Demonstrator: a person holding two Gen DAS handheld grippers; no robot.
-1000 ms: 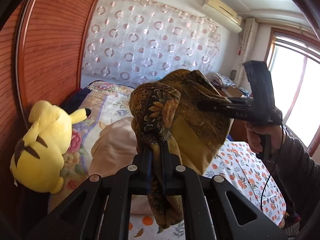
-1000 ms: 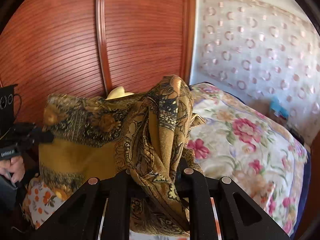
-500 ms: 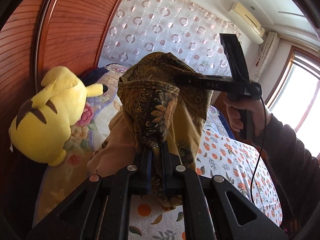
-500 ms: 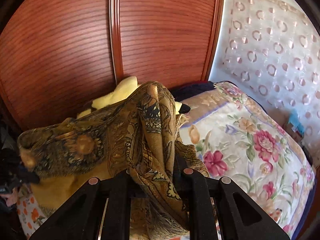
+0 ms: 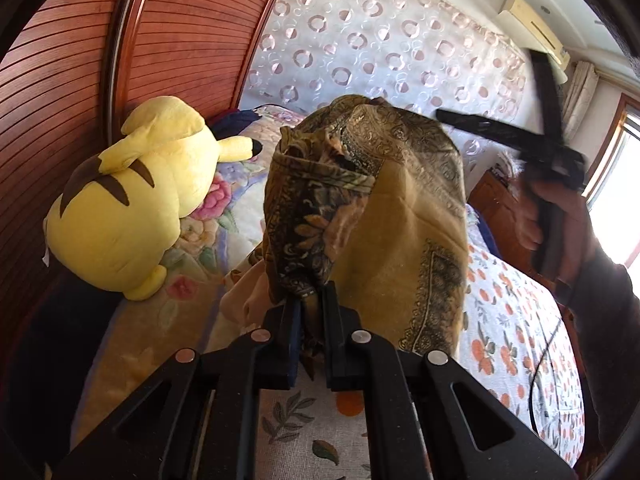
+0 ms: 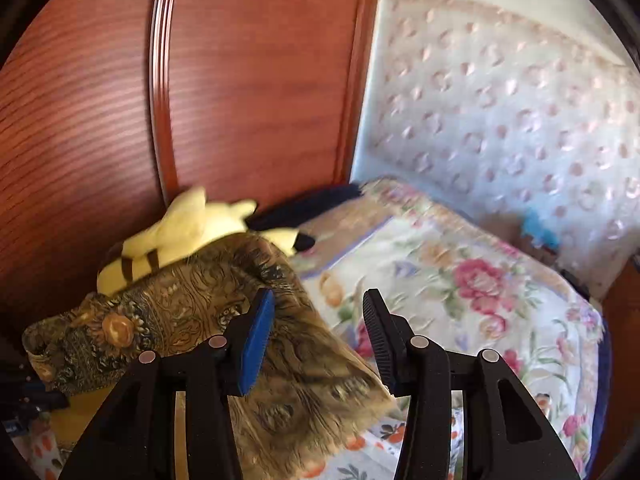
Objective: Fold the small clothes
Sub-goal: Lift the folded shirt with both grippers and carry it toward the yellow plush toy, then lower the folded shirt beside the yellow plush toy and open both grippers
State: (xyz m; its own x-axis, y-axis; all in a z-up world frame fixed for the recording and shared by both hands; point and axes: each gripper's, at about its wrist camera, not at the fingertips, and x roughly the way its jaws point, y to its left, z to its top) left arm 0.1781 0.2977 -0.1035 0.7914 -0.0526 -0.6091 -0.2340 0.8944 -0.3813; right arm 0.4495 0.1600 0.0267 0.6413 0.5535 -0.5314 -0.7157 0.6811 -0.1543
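At the far left, in the left wrist view, a yellow plush toy with brown back stripes and a black-tipped ear (image 5: 132, 200) lay on a floral quilted bedspread (image 5: 192, 248) against the reddish ribbed wooden wardrobe doors (image 5: 76, 92). To its right the black left gripper (image 5: 310, 304) had its jaws nearly together, pinching a gathered corner of the mustard-yellow scarf with dark brown paisley and flower borders (image 5: 384, 216), which rose in a bunched fold above the fingers and draped down over a white sheet printed with orange fruit (image 5: 516, 320). Further right, a hand (image 5: 560, 216) held the black right gripper (image 5: 444, 114), blurred, close to the scarf's upper right edge. In the right wrist view its jaws had just been opening and stood apart with nothing between them; the scarf hung loose behind the blue-padded left finger (image 6: 256, 340).
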